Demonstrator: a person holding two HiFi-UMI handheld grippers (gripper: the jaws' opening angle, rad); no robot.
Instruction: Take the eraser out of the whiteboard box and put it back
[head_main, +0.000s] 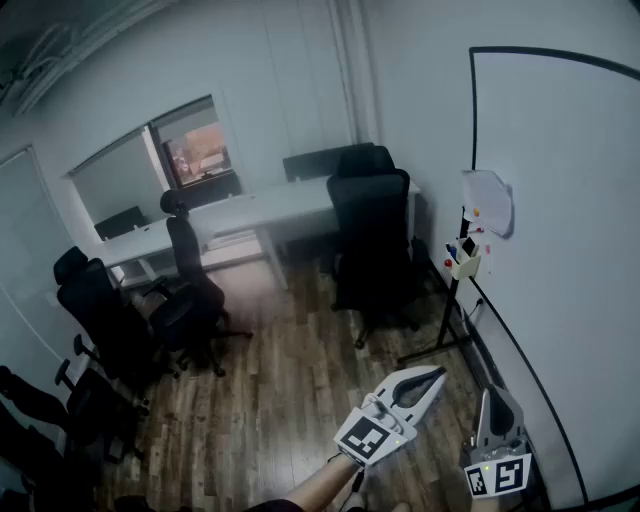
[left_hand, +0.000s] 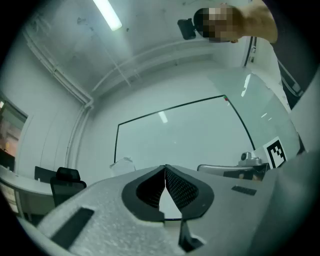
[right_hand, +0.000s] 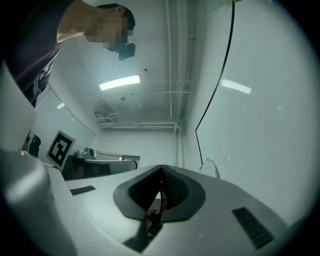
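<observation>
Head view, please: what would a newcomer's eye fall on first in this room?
The big whiteboard fills the right wall, with a small box of markers and a sheet of paper by its left edge. Black office chairs crowd a long white table at centre and left. At the bottom sit the left gripper and right gripper, jaws together and empty.

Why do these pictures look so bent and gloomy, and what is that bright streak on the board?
Head view: dim and bluish, the whiteboard outline bowed by the wide lens. Left gripper view: round fisheye frame with black corners; a ceiling light mirrors as a streak on the board. Right gripper view: the same.
</observation>
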